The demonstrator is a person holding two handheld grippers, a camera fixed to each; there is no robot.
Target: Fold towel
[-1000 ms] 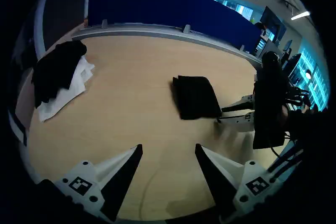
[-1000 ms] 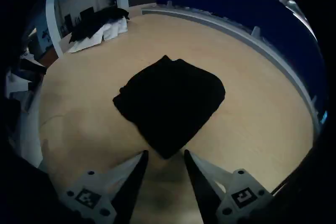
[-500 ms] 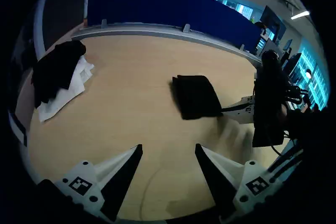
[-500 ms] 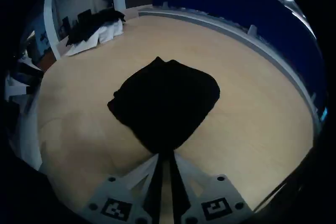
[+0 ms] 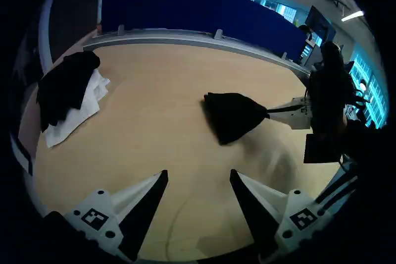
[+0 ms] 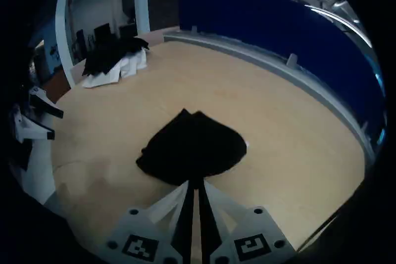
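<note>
Towel (image 6: 193,147) sits pinched in the right hand-held gripper (image 6: 195,184).

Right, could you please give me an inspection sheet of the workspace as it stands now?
Surface: light wooden table.
Job's things: black towel, one corner drawn up to a point.
Clutter: heap of black and white cloths at a far corner of the table.
Grippers: right claw shut on the towel's corner; left claw open, apart from the towel, holding nothing.
Cables: nothing seen.
Surroundings: blue partition along the table's far edge; a person beside the table.
</note>
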